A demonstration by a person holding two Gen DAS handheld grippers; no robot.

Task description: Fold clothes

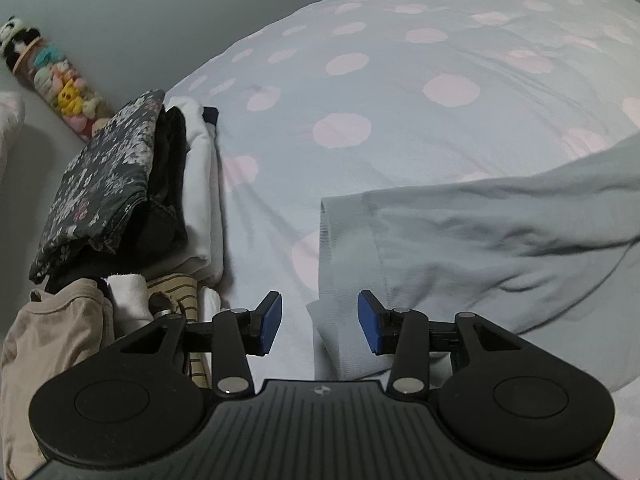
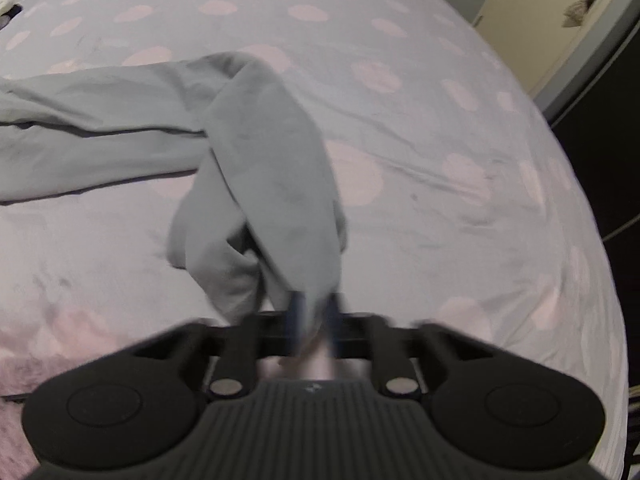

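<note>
A pale grey garment point(image 1: 460, 248) lies across the polka-dot bedspread point(image 1: 360, 80), its ribbed hem toward my left gripper point(image 1: 319, 322). That gripper is open, blue pads apart, hovering just above the hem's corner with nothing between them. In the right wrist view the same grey garment point(image 2: 276, 168) rises off the bed in a twisted fold, and my right gripper point(image 2: 314, 316) is shut on its end. The rest of the garment trails away to the left, flat on the bed.
A stack of folded clothes point(image 1: 120, 184), floral piece on top, sits at the left with beige and striped items point(image 1: 48, 344) in front. Plush toys point(image 1: 60, 84) line the wall. A cream door point(image 2: 552, 28) and dark furniture point(image 2: 600, 160) stand beyond the bed's right edge.
</note>
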